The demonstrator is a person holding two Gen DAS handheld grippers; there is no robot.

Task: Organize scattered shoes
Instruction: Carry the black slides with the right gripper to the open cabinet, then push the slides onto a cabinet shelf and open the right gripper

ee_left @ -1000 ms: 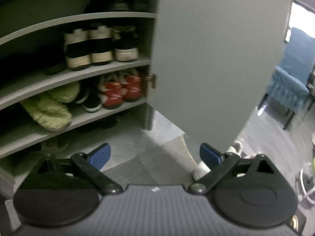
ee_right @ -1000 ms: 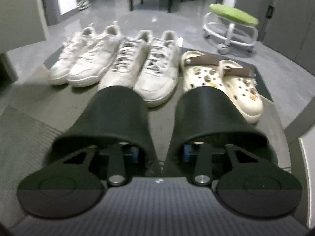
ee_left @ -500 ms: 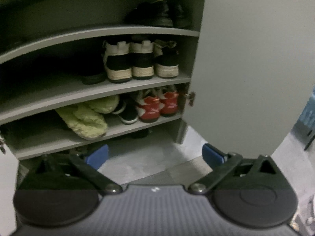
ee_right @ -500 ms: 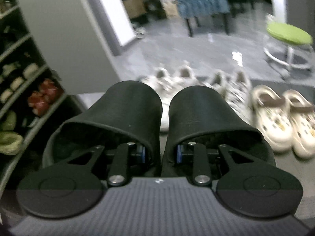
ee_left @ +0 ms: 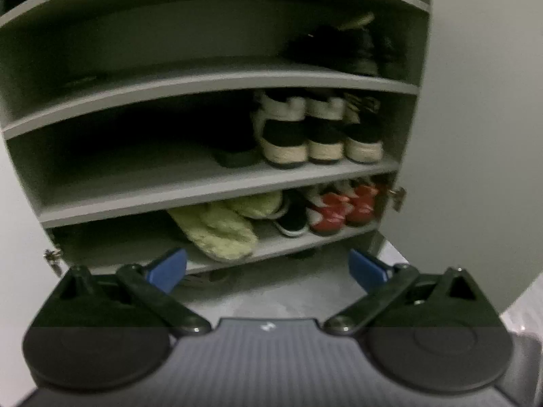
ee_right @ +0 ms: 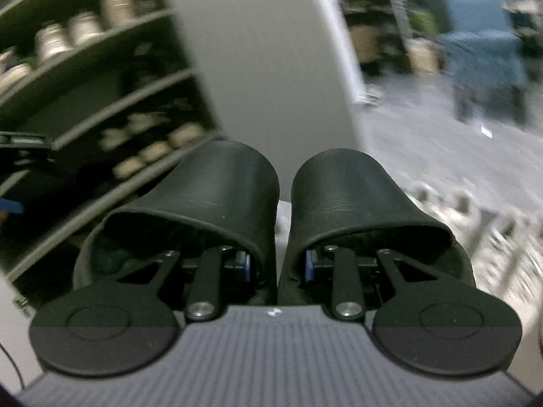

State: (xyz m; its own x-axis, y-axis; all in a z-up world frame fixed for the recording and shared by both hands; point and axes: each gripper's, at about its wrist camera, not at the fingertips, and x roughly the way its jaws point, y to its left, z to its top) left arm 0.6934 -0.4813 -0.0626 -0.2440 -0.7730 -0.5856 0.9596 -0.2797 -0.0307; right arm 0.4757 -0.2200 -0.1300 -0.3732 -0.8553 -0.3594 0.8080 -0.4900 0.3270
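Black slippers point(ee_right: 281, 210), soft and light, sat clamped by inner walls in our right gripper point(ee_right: 277, 266); left gripper point(ee_left: 268, 266) jaws stood apart, empty.

We hold the left gripper point(ee_left: 268, 268) with its blue-tipped fingers point(ee_left: 168, 266) spread to their widest, nothing between them. We keep the right gripper point(ee_right: 276, 264) narrowly set, its jaws clamped on a pair of black slippers point(ee_right: 220, 190).

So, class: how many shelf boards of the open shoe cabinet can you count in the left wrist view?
4: top board, second, third, bottom. More may lie hidden above or below.
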